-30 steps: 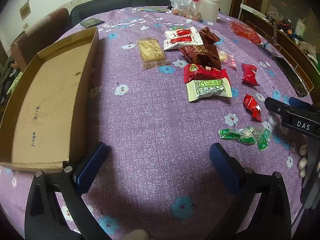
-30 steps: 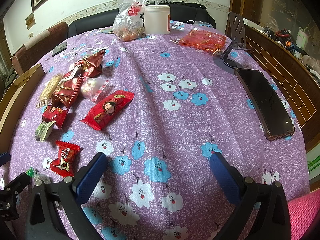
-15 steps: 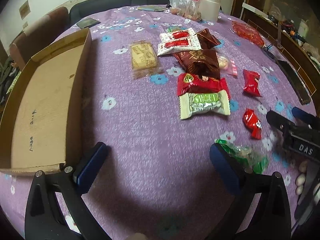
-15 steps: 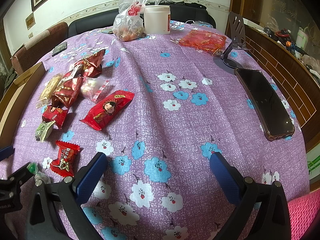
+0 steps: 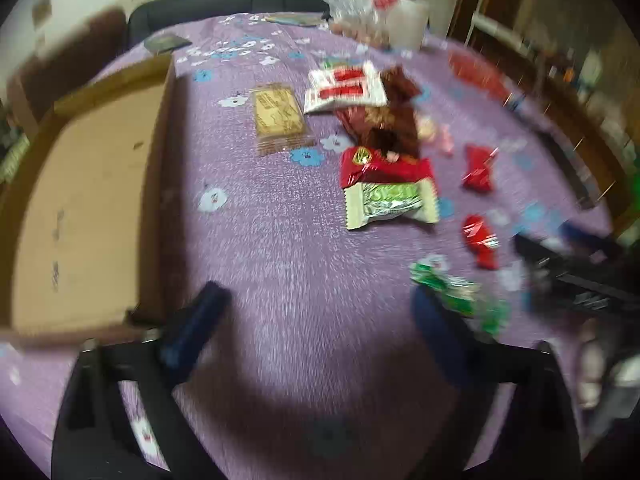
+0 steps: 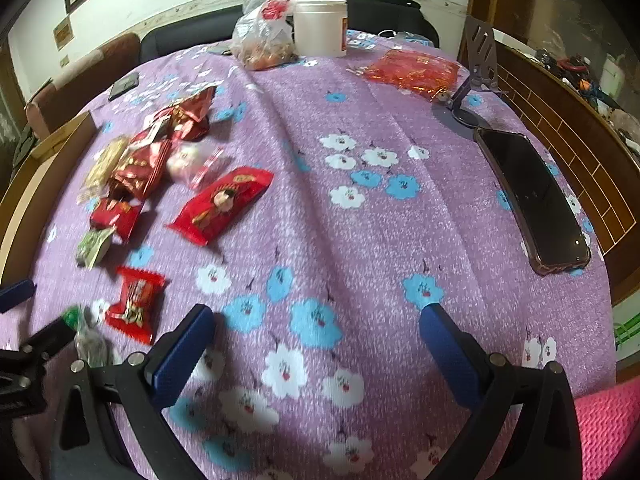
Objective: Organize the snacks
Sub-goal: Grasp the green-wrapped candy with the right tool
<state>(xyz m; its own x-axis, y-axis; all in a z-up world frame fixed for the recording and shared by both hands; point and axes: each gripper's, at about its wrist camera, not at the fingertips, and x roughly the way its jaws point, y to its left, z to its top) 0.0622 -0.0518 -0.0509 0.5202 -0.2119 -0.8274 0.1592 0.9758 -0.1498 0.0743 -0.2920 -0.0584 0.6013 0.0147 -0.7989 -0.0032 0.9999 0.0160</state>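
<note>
Since a second ago, left gripper (image 5: 320,316) has swung right toward green candy (image 5: 452,288) at lower right. Both it and right gripper (image 6: 316,336) gape wide, empty. Box (image 5: 80,208), left, holds nothing; all snacks (image 5: 384,168) remain on the table.

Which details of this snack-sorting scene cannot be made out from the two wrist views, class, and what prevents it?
- Green candy wrappers: left wrist view, motion blur and the left gripper finger cover part; count unclear.
- Cardboard box: its near and left parts are cut off by the frame edge; markings inside blurred.
- Plastic bag: right wrist view, contents too small.
- Phone: screen dark.
</note>
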